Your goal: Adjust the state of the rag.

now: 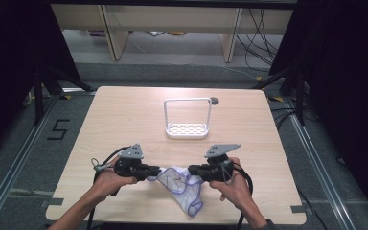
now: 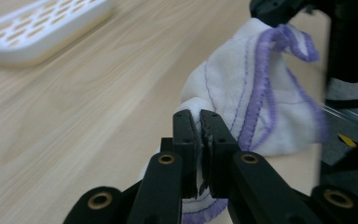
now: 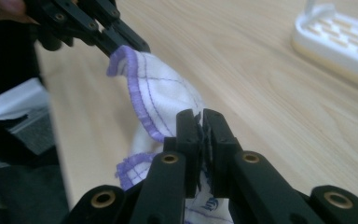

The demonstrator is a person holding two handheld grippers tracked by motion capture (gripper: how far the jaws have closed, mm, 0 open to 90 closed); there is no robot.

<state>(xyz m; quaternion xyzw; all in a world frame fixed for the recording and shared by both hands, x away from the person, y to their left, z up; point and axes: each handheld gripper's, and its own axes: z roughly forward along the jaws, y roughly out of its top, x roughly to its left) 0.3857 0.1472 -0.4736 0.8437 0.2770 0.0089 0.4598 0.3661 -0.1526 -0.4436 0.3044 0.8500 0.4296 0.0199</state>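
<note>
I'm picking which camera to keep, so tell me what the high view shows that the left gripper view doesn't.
The high view alone gives both hands, the rack's upright handle, the whole table and the floor around it. The left gripper view alone gives the close-up: the left claw shut on the cloth, with its purple stitched hem. Both share the cloth, the white rack and the wooden tabletop.

White rack [image 1: 187,128] stands on the table [image 1: 124,115] (pale wood), far side.

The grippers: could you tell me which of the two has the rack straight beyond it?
The right gripper. In the high view the white rack stands straight beyond its tip, while the left gripper sits off to the rack's left. Both pinch the cloth.
</note>
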